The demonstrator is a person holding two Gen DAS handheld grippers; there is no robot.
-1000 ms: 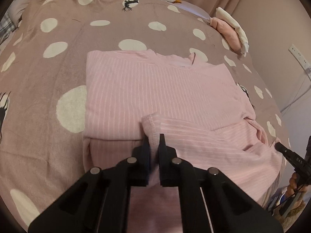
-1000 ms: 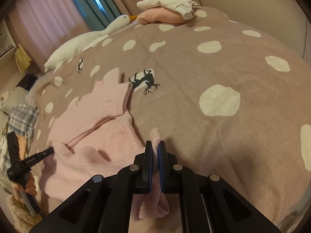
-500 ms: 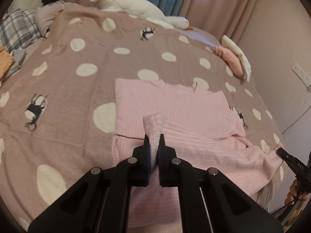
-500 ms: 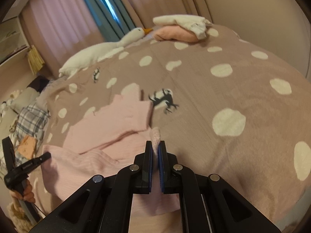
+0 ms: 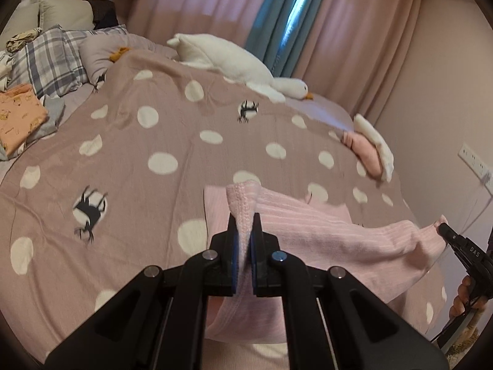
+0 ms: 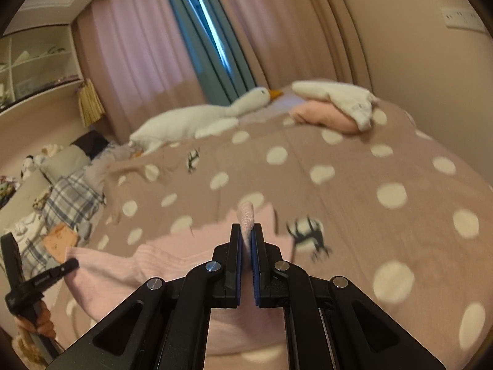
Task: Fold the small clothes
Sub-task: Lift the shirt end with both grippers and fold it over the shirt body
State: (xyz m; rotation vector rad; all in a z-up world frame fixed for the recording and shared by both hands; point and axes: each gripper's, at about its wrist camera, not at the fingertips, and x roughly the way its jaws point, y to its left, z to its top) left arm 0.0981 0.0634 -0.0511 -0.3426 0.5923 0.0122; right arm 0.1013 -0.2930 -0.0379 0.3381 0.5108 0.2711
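1. Two sets of jaws are clamped on the pink top [image 5: 308, 231]: left gripper [image 5: 243, 225] and right gripper [image 6: 246, 231] each pinch one hem corner.
2. Beyond the jaws, the top's far part lies on the bed [image 5: 138, 185].
3. Its hem runs crosswise between both grippers, so I judge the fold goes forward, toward the plush goose [image 5: 234, 61].

Pink curtains [image 5: 191, 3]; spotted bed cover [image 5: 129, 160]; beige wall [image 6: 409, 40].
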